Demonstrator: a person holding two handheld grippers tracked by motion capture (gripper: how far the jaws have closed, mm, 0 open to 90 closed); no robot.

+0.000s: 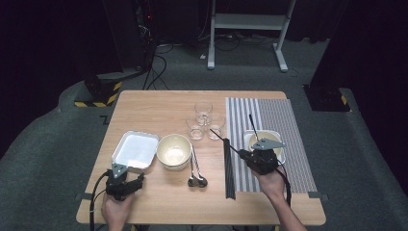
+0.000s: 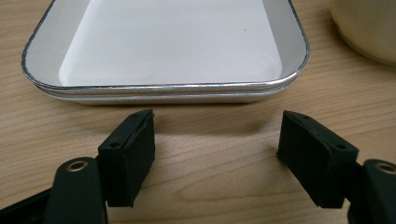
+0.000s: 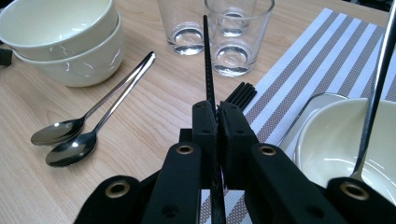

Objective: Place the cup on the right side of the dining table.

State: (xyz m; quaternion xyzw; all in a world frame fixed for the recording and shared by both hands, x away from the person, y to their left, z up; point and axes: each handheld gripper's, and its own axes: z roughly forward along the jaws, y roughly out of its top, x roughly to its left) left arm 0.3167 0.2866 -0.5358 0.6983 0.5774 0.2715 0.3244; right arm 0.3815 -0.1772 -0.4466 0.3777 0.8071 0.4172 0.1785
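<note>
Right hand-held gripper (image 3: 217,119) clamped on single black chopstick (image 3: 207,60), raised above worktop (image 1: 159,197) beside striped placemat (image 1: 269,115). Left hand-held gripper (image 2: 217,149) jaws apart (nothing between), just before white tray (image 2: 168,42).

- No text, label, brand or number could be read on anything on the table (image 1: 159,103).
- Yellow-and-black hazard stripes (image 1: 98,103) were seen on the base of a stand on the floor; no words were carried by them.
</note>
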